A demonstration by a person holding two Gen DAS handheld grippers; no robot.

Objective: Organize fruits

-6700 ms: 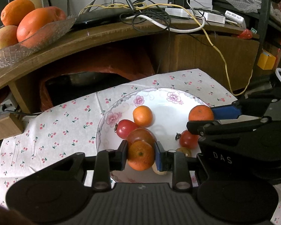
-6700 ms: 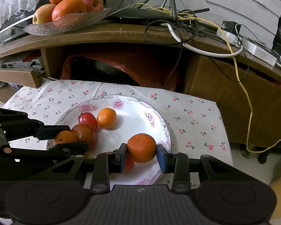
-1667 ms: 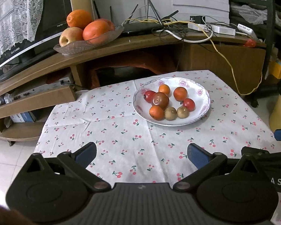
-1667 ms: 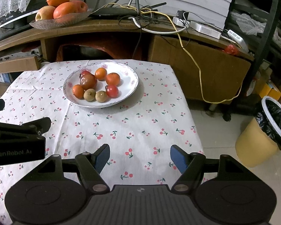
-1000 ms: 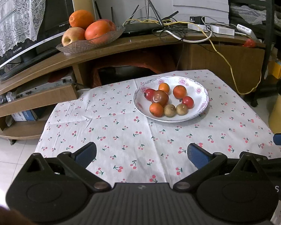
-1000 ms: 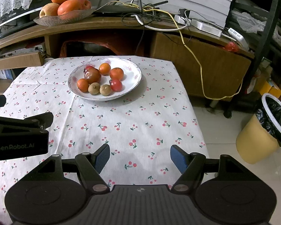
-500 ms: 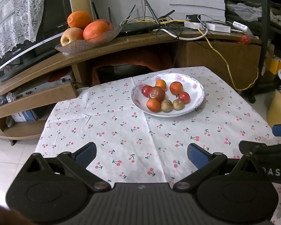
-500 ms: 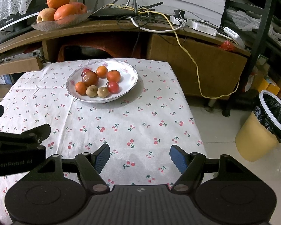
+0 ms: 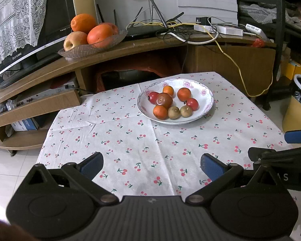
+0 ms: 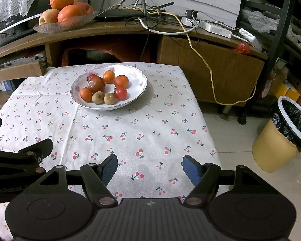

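Observation:
A white flowered plate (image 9: pixel 207 95) (image 10: pixel 139 76) rests at the far side of the cherry-print tablecloth (image 9: pixel 150 140) (image 10: pixel 130 132). In it lie several small fruits: oranges (image 9: pixel 184 94) (image 10: pixel 121 81), red tomatoes (image 9: pixel 192 104) (image 10: pixel 121 93), a dark plum (image 9: pixel 163 100) (image 10: pixel 96 84) and two brown longans (image 9: pixel 174 112) (image 10: pixel 98 97). My left gripper (image 9: pixel 151 163) hangs open over the near tablecloth with nothing between its blue pads. Over the table's near right part my right gripper (image 10: pixel 149 167) is likewise open and holds nothing. Both are well back from the plate.
A glass dish (image 9: pixel 94 44) (image 10: pixel 64 23) with large oranges and apples stands on the wooden shelf behind. Cables and a router (image 10: pixel 120 13) lie there too. A yellow bin with a black liner (image 10: pixel 281 136) stands on the floor at right. The table's right edge drops to tile floor.
Both grippers held fruit over the plate several seconds ago; now they are open and pulled back. Over the last second the views barely shift.

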